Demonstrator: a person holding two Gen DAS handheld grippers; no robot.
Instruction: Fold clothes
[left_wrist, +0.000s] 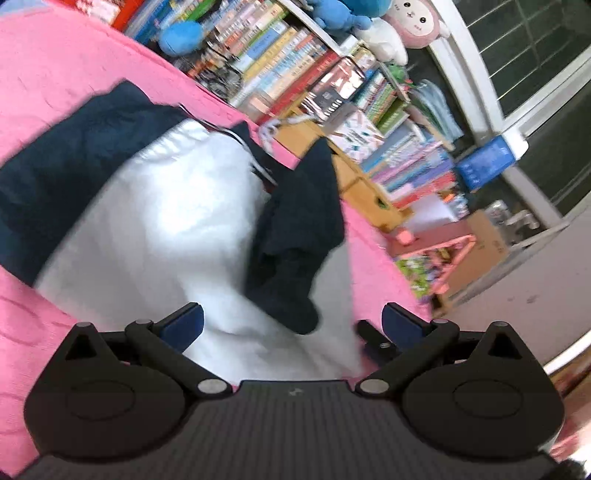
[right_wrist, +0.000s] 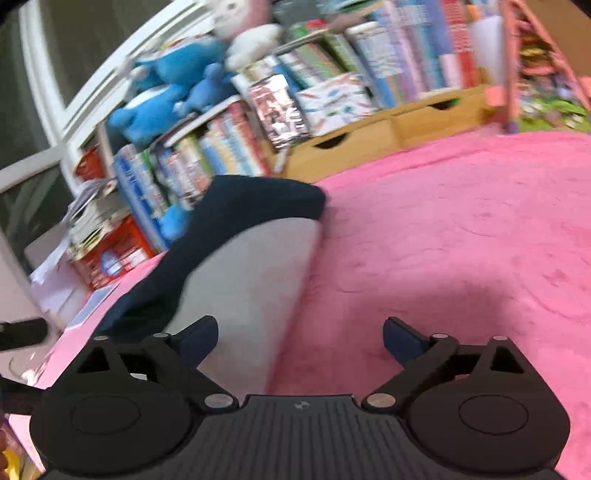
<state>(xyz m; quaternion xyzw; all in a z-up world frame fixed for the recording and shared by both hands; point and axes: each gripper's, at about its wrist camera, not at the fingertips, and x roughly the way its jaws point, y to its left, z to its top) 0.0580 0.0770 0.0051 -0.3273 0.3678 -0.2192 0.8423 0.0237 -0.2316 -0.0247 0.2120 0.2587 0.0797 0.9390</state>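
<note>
Left gripper (left_wrist: 291, 321) spread wide above white-and-navy garment (left_wrist: 155, 229), lying on pink blanket (left_wrist: 55, 74) from 12 to 10 o'clock, nothing pinched. Right gripper (right_wrist: 300, 338) also spread; garment (right_wrist: 251, 258) at 11 o'clock, passing under left finger (right_wrist: 195, 339).

Spread-jawed right gripper (right_wrist: 300, 338) over navy-and-white garment (right_wrist: 236, 258); pink blanket (right_wrist: 461, 229) beneath

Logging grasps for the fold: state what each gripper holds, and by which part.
Nothing is held. The left gripper is open over the garment; the right gripper is open above the garment's edge and the pink cover.
</note>
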